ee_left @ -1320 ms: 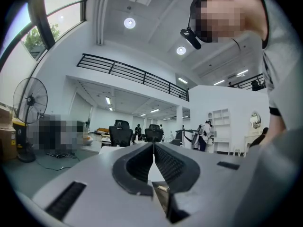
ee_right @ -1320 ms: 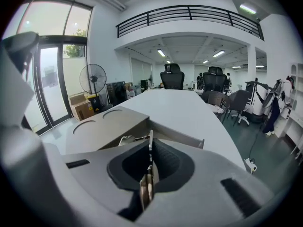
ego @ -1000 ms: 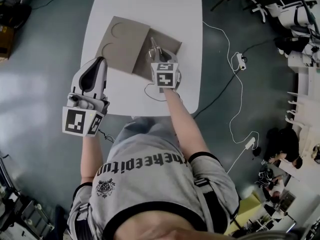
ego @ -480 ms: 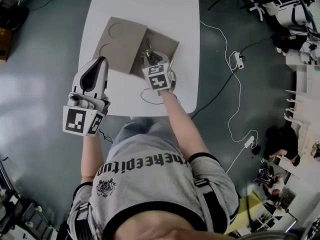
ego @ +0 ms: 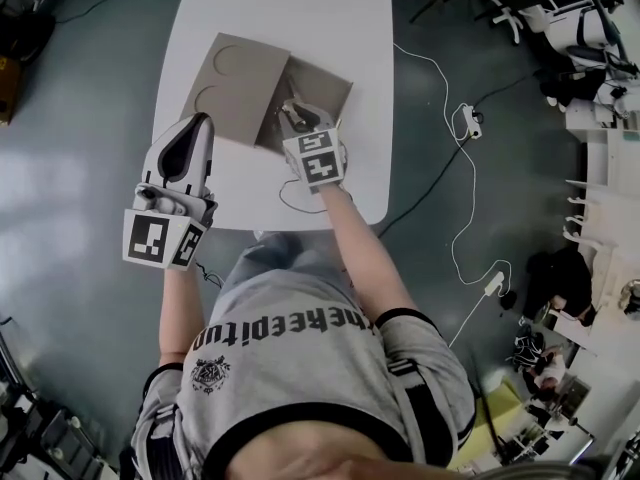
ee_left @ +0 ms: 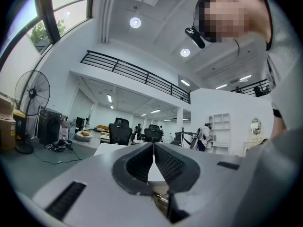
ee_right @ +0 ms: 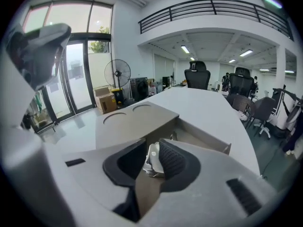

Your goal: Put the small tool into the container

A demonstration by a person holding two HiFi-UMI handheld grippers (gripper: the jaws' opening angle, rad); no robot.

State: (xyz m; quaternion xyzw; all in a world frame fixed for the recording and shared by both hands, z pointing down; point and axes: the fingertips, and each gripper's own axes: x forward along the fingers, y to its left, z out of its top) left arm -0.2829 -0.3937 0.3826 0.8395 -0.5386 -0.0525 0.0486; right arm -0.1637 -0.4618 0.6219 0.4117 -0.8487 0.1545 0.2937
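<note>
The small tool [ee_right: 152,161], a pale little piece, shows in the gap between the jaws of the right gripper [ee_right: 151,143], close against the pad [ee_right: 173,160] on the right of the frame. These jaws have just been opening and now stand apart, so the tool is released, not squeezed. Whether it already rests on the bottom I cannot tell. Under it is the brown open cardboard box [ego: 328,83], at the centre of the white table [ego: 280,8]. In the head view the gripper's own body covers the tool. The box's flap [ego: 235,86], with two round cuts, spreads to the left. The left gripper [ego: 202,120] hangs near the flap's lower corner, clenched on nothing. A thin cable [ego: 288,196] loops on the table below the right gripper, and a white cord [ego: 462,223] runs over the floor at right.
</note>
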